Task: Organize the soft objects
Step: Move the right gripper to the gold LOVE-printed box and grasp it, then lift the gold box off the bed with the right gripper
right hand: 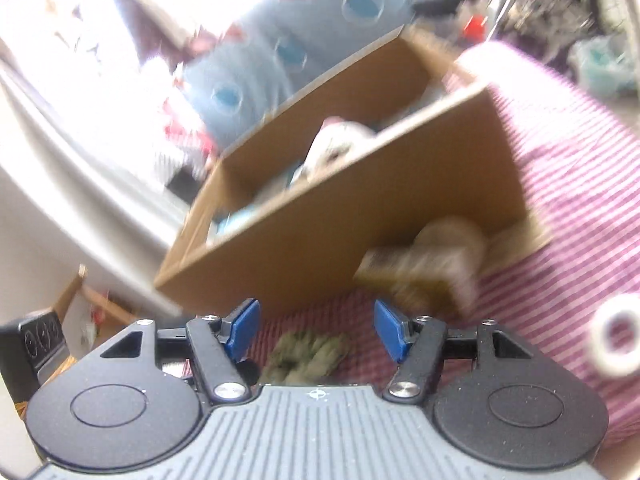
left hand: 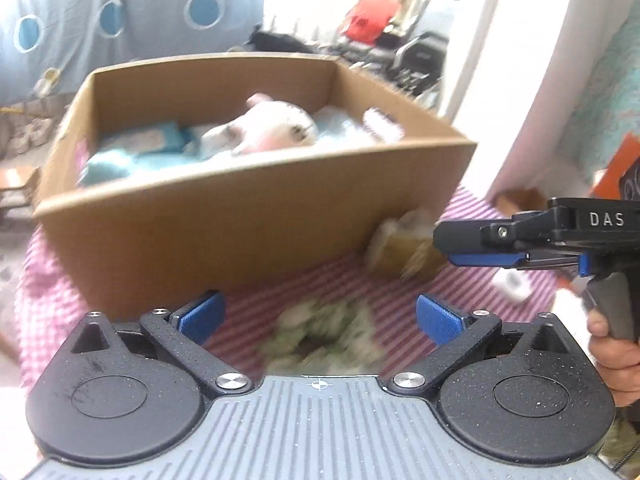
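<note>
Left claw (left hand: 318, 316): my left claw is spread wide, its blue pads well apart and pressing on nothing; it hangs above the green toy, tilted downward.
Right claw (right hand: 316, 330): my right claw stands partly parted and grips nothing; in the left wrist view it enters from the right edge, held by my hand (left hand: 612, 356), with its tip just beside the tan toy.
Green toy (left hand: 324, 334): a fuzzy olive-green plush object lying on the striped cloth, seen between the pads of both claws yet touched by neither; motion blur hides its exact form.
Tan toy (left hand: 402, 246): a blurred tan-and-cream soft object close against the near right corner of the box, outside it; whether it rests on the cloth or is off it I cannot tell.
Box (left hand: 240, 216): an open brown cardboard box standing on the cloth beyond both claws.
Box contents: a white-and-pink plush toy (left hand: 272, 128) lies near the middle, upon light blue soft fabric (left hand: 132, 158) that fills the left part.
Cloth (left hand: 256, 320): a pink-and-white striped cloth covering the surface under the box and toys, possibly a bed.
Ring (right hand: 618, 340): a white ring-shaped object on the cloth at the far right of the right wrist view, well apart from the box.
Background (left hand: 120, 16): pale blue fabric with darker blue circles behind the box.
</note>
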Demonstrator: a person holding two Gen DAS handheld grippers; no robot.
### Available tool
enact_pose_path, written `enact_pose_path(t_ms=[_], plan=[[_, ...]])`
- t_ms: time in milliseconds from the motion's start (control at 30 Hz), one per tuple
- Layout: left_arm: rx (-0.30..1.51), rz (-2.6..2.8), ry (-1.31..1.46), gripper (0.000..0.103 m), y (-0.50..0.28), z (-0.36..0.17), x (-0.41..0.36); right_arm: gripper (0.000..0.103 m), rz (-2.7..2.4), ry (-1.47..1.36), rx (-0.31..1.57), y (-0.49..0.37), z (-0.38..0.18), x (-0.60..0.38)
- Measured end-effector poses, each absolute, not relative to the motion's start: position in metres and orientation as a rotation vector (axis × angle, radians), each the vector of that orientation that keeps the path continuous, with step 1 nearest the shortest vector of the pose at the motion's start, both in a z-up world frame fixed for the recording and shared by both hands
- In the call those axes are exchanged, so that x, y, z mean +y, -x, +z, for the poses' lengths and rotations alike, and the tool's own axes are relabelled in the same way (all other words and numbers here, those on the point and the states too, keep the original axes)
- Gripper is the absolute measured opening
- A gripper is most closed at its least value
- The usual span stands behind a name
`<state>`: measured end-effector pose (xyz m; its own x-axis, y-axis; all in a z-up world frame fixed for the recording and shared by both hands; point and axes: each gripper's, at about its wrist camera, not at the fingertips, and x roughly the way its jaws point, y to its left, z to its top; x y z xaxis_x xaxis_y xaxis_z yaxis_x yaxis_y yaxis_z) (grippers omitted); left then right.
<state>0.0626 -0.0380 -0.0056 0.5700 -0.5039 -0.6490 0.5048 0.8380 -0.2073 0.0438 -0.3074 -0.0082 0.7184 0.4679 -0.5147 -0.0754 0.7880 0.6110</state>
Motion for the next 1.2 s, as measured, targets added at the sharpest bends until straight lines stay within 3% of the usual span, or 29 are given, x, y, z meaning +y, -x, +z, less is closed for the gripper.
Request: enact_pose_path(t_ms=[67, 100, 300, 533, 1200], plan=[[0.727, -0.634, -0.031, 0.1, -0.066, -0.001, -0.053, 0.062, 0.264, -0.607, 0.676, -0.042, -0.005, -0.322], [0.707, -0.655, -0.053, 0.097, -0.072, -0.003, -0.065, 0.055, 0.238, -0.611, 0.67, -0.043, -0.006, -0.328], [0.712, -0.759, -0.119, 0.081, -0.096, -0.017, -0.11, 0.046, 0.182, -0.659, 0.684, -0.056, -0.019, -0.349], [0.758, -0.811, -0.12, 0.079, -0.112, -0.032, -0.133, 0.037, 0.189, -0.695, 0.713, -0.068, -0.037, -0.357], [0.816, -0.859, -0.128, 0.082, -0.073, -0.044, -0.124, 0.037, 0.183, -0.661, 0.803, -0.034, -0.045, -0.345]])
